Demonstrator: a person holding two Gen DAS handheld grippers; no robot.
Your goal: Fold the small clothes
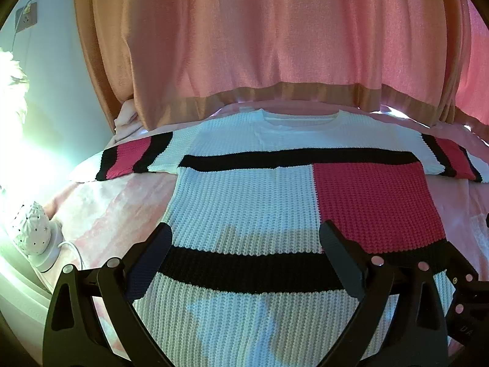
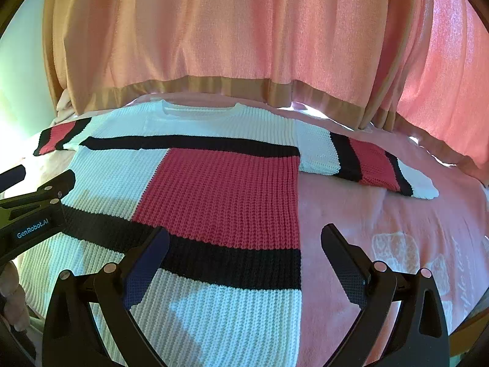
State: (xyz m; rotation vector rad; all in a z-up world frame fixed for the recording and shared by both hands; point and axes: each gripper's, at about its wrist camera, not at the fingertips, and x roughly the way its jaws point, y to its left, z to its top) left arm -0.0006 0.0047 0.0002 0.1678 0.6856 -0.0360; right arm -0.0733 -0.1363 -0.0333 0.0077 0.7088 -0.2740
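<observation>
The sweater's (image 1: 244,202) near hem is cut off by the bottom edge in both wrist views, so how its lower edge lies cannot be told. In the left wrist view the fingers of the left gripper (image 1: 244,253) cover parts of the near black stripe at both sides. At the far left, strong glare (image 1: 18,140) washes out whatever stands above the white dotted object (image 1: 30,232), whose kind is unclear. The wall plate (image 1: 27,15) at the far left is too small to read. In the right wrist view the pale print on the pink blanket (image 2: 406,253) is blurred and unreadable. A hand (image 2: 12,299) at the near left edge is mostly cut off.
</observation>
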